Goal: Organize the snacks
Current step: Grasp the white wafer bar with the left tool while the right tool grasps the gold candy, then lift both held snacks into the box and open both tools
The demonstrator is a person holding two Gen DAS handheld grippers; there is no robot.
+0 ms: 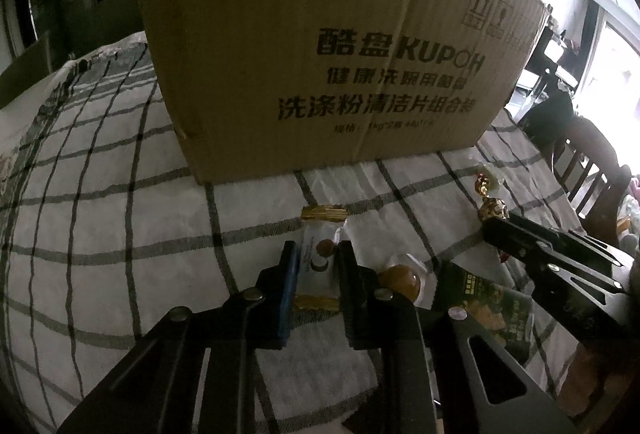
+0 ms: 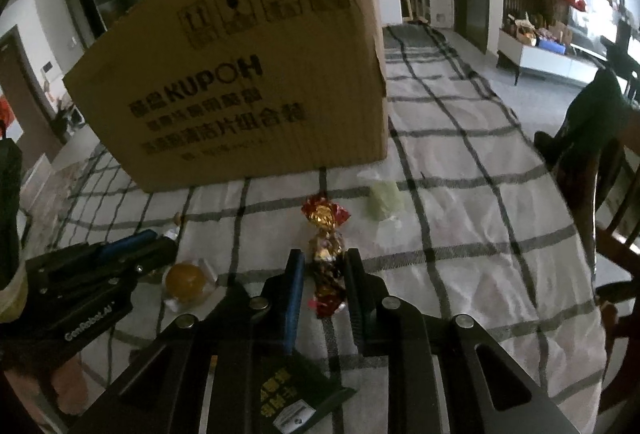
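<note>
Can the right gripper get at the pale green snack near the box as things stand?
Probably yes, once free. The right gripper sits around a red and gold candy; the pale green snack lies ahead and slightly right on bare tablecloth, apart from the cardboard box, nothing between.

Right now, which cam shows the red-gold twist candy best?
Right wrist view: the red-gold twist candy lies whole and centered between the right gripper fingers, both foil twists visible. The left wrist view shows it only small at the right edge, partly behind that gripper.
</note>
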